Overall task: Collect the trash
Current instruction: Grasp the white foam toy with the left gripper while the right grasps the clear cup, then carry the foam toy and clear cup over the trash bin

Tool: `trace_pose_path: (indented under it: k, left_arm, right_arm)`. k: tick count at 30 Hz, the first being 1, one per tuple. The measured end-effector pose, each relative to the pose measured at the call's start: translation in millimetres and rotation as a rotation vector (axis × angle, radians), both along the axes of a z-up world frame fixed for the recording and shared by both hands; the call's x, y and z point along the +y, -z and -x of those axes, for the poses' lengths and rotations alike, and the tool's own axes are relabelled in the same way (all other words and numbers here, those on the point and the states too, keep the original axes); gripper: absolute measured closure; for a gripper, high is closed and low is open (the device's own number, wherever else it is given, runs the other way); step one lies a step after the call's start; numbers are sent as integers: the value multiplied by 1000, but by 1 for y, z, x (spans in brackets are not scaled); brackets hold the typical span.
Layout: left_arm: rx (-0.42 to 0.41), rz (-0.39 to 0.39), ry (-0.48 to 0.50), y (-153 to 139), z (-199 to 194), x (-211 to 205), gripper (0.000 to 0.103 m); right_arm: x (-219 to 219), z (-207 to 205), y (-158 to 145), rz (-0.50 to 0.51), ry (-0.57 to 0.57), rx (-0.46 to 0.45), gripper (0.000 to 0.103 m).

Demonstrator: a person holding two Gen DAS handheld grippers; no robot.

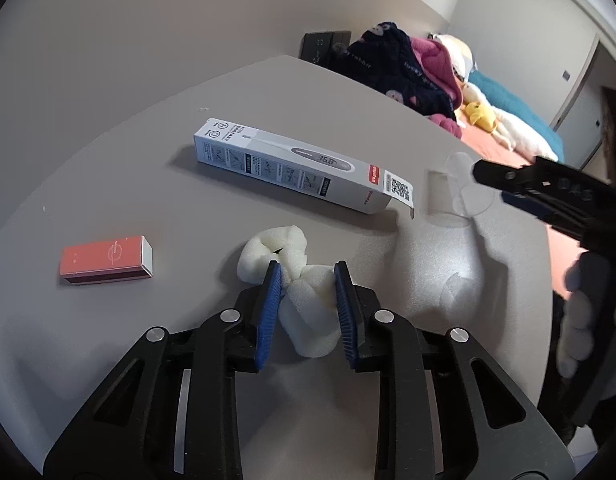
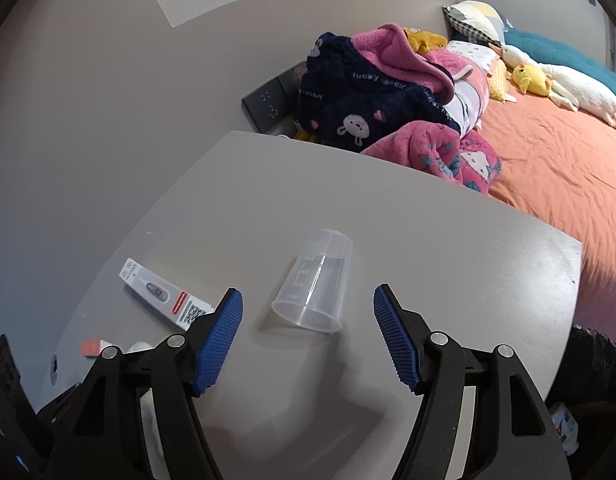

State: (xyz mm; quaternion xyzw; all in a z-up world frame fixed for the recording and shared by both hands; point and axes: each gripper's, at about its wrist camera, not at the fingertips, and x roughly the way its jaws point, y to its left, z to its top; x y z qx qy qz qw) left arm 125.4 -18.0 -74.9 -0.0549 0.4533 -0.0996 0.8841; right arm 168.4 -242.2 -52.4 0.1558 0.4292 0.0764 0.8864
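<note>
My left gripper is shut on a piece of white foam that rests on the grey table; the blue pads press both its sides. A grey thermometer box lies just beyond, and a red matchbox-like box lies to the left. My right gripper is open, its fingers on either side of a clear plastic cup lying on its side, not touching it. The cup also shows in the left wrist view, next to the right gripper's arm.
The thermometer box and red box show at the left in the right wrist view. Beyond the table's far edge a bed holds piled clothes and plush toys. A dark socket panel sits on the wall.
</note>
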Motion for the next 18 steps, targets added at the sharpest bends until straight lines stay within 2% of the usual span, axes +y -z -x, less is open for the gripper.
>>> trace_pose_path:
  k: [3,11,18]
  left_arm:
    - [-3,21,-3,-1,2,3,77]
    - [1,39,-8,3,5,4,77]
    - [-1,49,-2,2,4,6,77]
  right_arm:
    - [2,-6,5,5,13,11,35]
    - [5,-15,21,9,10,64,57]
    - [6,-7,15,23,-9,45,60]
